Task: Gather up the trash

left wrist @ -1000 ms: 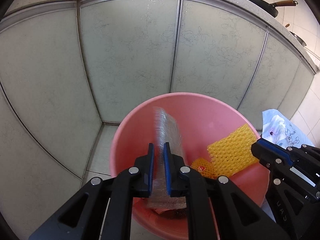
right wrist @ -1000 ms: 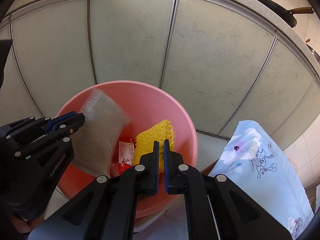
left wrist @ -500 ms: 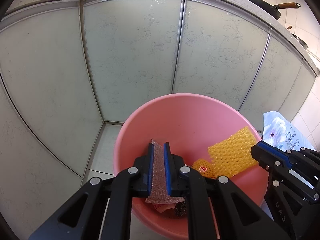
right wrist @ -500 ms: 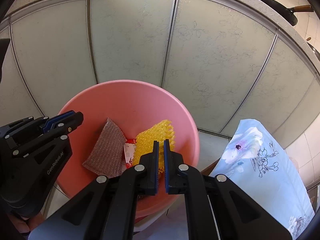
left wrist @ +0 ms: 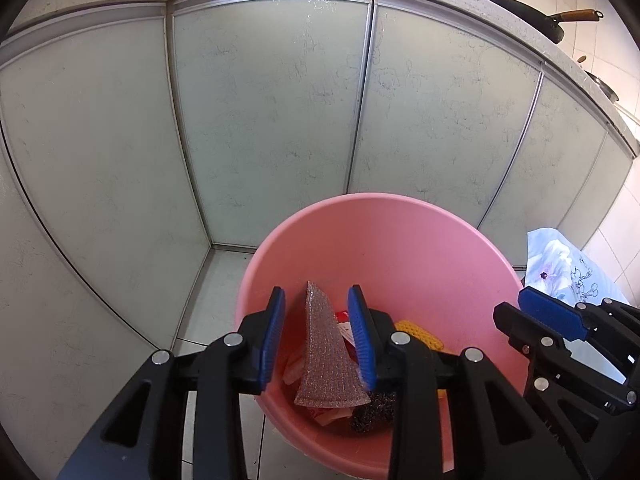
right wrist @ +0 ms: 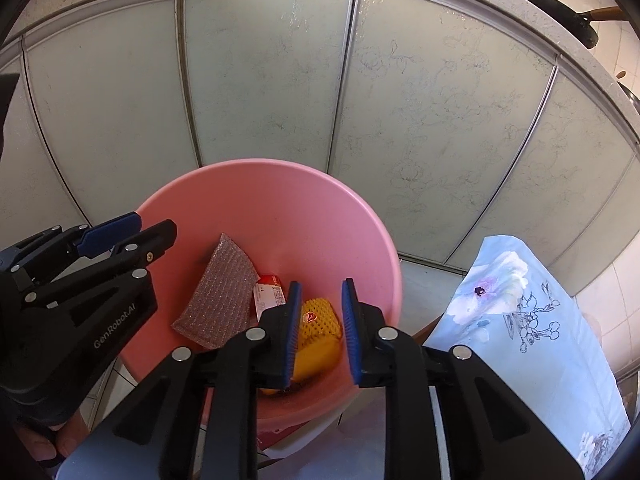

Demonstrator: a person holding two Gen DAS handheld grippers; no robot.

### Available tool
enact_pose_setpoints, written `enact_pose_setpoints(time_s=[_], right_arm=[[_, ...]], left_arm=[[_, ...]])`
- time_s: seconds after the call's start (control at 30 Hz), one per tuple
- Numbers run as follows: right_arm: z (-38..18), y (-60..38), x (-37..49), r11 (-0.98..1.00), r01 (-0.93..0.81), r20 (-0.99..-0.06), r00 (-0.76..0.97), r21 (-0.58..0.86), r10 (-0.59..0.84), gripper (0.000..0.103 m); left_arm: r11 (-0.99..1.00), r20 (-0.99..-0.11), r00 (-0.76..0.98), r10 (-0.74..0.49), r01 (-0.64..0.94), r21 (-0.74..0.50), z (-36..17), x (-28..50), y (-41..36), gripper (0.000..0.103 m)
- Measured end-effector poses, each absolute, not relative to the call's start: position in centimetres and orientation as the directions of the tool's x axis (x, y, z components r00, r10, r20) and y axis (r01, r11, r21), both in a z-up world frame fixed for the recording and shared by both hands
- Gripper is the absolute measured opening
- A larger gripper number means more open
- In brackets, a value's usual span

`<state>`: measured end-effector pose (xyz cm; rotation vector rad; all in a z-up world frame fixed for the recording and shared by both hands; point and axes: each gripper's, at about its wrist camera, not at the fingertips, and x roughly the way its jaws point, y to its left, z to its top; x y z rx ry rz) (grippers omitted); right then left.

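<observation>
A pink basin (left wrist: 380, 204) (right wrist: 280, 176) stands on the floor below both grippers. In it lie a pinkish bubble-wrap sheet (left wrist: 326, 360) (right wrist: 220, 296), a yellow foam net (left wrist: 420, 334) (right wrist: 320, 320), a red-and-white packet (right wrist: 270, 290) and a dark scouring ball (left wrist: 372, 410). My left gripper (left wrist: 318, 332) (right wrist: 154, 226) hangs over the basin with its jaws opening. The sheet lies loose below them, untouched by the pads. My right gripper (right wrist: 320, 332) (left wrist: 520, 312) is opening too, and the net rests free in the basin beneath it.
Frosted cabinet doors (left wrist: 272, 120) rise right behind the basin under a countertop with a dark pan (left wrist: 536, 12). A pale blue floral cloth (right wrist: 520, 320) (left wrist: 560, 272) lies to the basin's right. A hand (right wrist: 36, 444) holds the left gripper. Tiled floor (left wrist: 216, 280) shows to the left.
Both grippers went from shut to open. The bubble-wrap sheet slid out of the left jaws into the basin. The yellow net left the right jaws and dropped lower in the basin.
</observation>
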<state>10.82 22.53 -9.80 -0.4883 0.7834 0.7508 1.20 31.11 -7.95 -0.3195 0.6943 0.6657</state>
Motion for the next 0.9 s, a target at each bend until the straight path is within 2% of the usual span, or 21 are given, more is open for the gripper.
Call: enact_pose_setpoints(time_s=[0.57, 0.6, 0.7, 0.9], right_arm=[[-7.5, 20.9, 9.7, 0.657, -0.748, -0.735, 0.495, -0.089, 0.464, 0.022], [-7.4, 20.6, 9.6, 0.66, -0.747, -0.732, 0.495, -0.084, 0.467, 0.023], [-6.9, 20.0, 9.3, 0.667, -0.742, -0.722, 0.497, -0.067, 0.481, 0.038], [-6.0, 18.9, 8.5, 0.676, -0.734, -0.707, 0.509, -0.059, 0.491, 0.038]], left_arm=[[0.757, -0.658, 0.599, 0.455, -0.649, -0.068, -5.8, -0.4, 30.0, 0.033], [0.758, -0.657, 0.601, 0.455, -0.649, -0.068, -5.7, -0.5, 29.9, 0.033], [0.762, -0.653, 0.609, 0.45, -0.643, -0.074, -5.2, -1.0, 29.6, 0.033], [0.774, -0.641, 0.625, 0.446, -0.629, -0.074, -4.1, -1.5, 28.8, 0.033]])
